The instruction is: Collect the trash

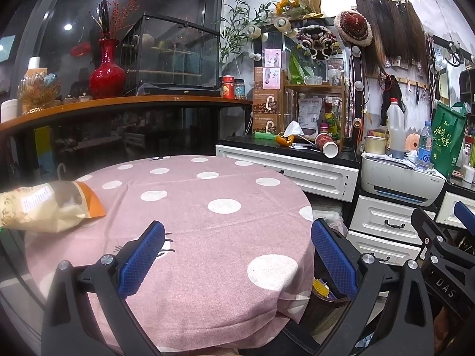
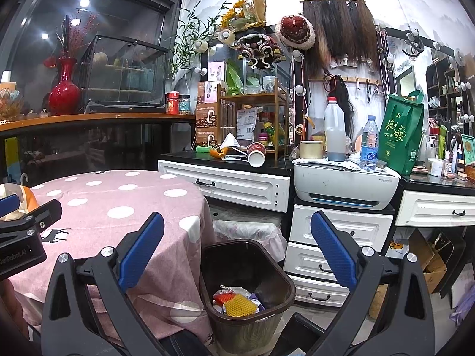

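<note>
A cream and orange snack bag (image 1: 44, 206) lies on the left side of the round table with a pink polka-dot cloth (image 1: 190, 207). My left gripper (image 1: 237, 252) is open and empty above the table's near part, right of the bag. A dark brown trash bin (image 2: 246, 284) stands on the floor beside the table, holding yellow and red net wrappers (image 2: 237, 302). My right gripper (image 2: 237, 252) is open and empty above the bin. The bag's edge shows in the right wrist view (image 2: 26, 198). The left gripper's fingers (image 2: 29, 213) show at the left of that view.
A white drawer cabinet (image 2: 246, 187) with a black top stands behind the table, carrying a tipped paper cup (image 2: 256, 154), a face mask (image 2: 230, 142) and small items. A white printer (image 2: 344, 184), bottles and a green bag (image 2: 400, 136) are at right. A red vase (image 1: 107, 71) is on the left shelf.
</note>
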